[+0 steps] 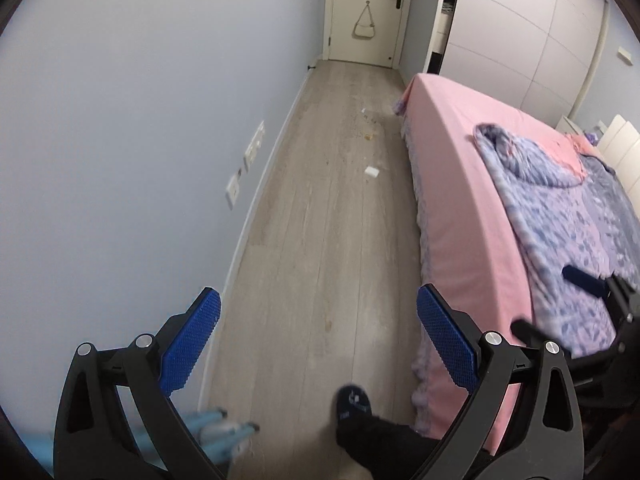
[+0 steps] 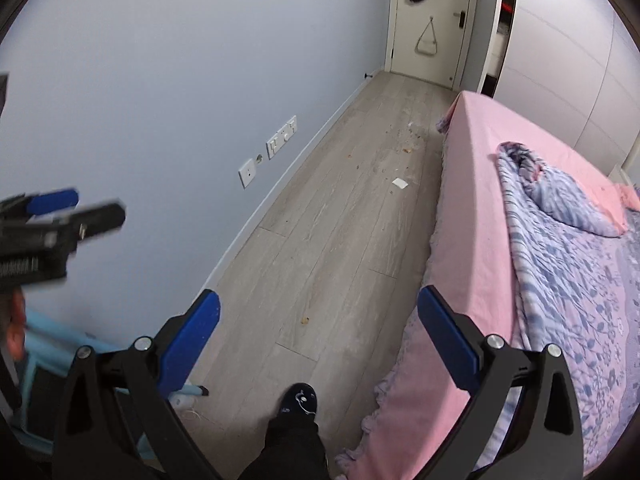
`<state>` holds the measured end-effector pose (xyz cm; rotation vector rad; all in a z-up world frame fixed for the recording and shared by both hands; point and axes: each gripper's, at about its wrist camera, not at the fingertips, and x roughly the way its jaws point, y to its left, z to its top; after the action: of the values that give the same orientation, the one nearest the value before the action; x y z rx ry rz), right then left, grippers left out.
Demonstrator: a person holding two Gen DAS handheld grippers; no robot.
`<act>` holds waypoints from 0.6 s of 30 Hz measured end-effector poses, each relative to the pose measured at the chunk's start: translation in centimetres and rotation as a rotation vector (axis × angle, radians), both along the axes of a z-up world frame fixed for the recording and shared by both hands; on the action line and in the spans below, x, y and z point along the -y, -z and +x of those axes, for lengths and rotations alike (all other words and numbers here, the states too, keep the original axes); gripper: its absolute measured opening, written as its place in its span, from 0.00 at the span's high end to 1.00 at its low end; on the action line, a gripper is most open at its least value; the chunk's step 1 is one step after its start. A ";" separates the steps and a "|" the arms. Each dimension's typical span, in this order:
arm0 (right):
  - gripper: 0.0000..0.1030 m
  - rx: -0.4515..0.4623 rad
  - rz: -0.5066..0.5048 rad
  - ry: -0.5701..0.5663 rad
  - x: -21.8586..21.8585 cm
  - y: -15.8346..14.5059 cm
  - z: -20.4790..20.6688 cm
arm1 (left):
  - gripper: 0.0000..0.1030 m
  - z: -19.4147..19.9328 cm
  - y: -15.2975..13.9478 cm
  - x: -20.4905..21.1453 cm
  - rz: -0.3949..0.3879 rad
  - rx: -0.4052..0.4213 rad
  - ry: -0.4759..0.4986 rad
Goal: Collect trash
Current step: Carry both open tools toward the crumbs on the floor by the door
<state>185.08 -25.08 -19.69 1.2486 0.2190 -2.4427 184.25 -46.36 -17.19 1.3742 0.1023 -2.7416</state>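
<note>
A white scrap of paper (image 1: 372,172) lies on the grey wood floor well ahead of me, near the bed; it also shows in the right wrist view (image 2: 399,183). Small brown crumbs (image 1: 367,135) and a little white scrap (image 1: 363,111) lie farther down the floor; the crumbs show in the right wrist view too (image 2: 407,149), and one brown bit (image 2: 305,321) lies nearer. My left gripper (image 1: 318,310) is open and empty, held high above the floor. My right gripper (image 2: 319,312) is open and empty. The left gripper (image 2: 76,208) appears blurred at the left edge.
A bed with a pink sheet (image 1: 472,184) and a purple floral quilt (image 1: 568,200) runs along the right. A blue-grey wall (image 1: 140,140) with sockets is on the left. A closed door (image 1: 366,12) ends the corridor. My slippered foot (image 2: 298,402) and a light-blue stool (image 2: 48,344) are below.
</note>
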 end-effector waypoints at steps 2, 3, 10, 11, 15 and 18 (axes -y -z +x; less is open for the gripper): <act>0.07 -0.020 0.008 -0.021 0.4 -0.6 -2.9 | 0.07 -3.7 -0.7 0.8 -0.023 -0.013 0.023; 0.07 -0.032 0.018 -0.026 0.6 -0.7 -4.0 | 0.07 -5.6 -1.1 1.1 -0.038 -0.019 0.030; 0.07 -0.057 0.011 0.067 3.2 -1.7 -17.0 | 0.07 -16.8 -1.3 4.1 -0.008 -0.023 0.063; 0.07 -0.065 0.011 0.081 4.0 -1.7 -19.0 | 0.07 -19.2 -1.0 4.7 0.000 -0.026 0.074; 0.07 -0.098 0.027 0.128 6.4 -1.9 -25.0 | 0.07 -26.6 -0.8 5.5 -0.061 -0.085 0.172; 0.07 -0.072 0.045 0.202 7.7 -2.9 -29.7 | 0.07 -32.7 -1.6 6.5 -0.037 -0.076 0.256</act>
<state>155.38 -32.73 -16.83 1.2581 0.1767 -2.6711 151.58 -52.84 -15.56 1.3600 -0.1286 -2.9855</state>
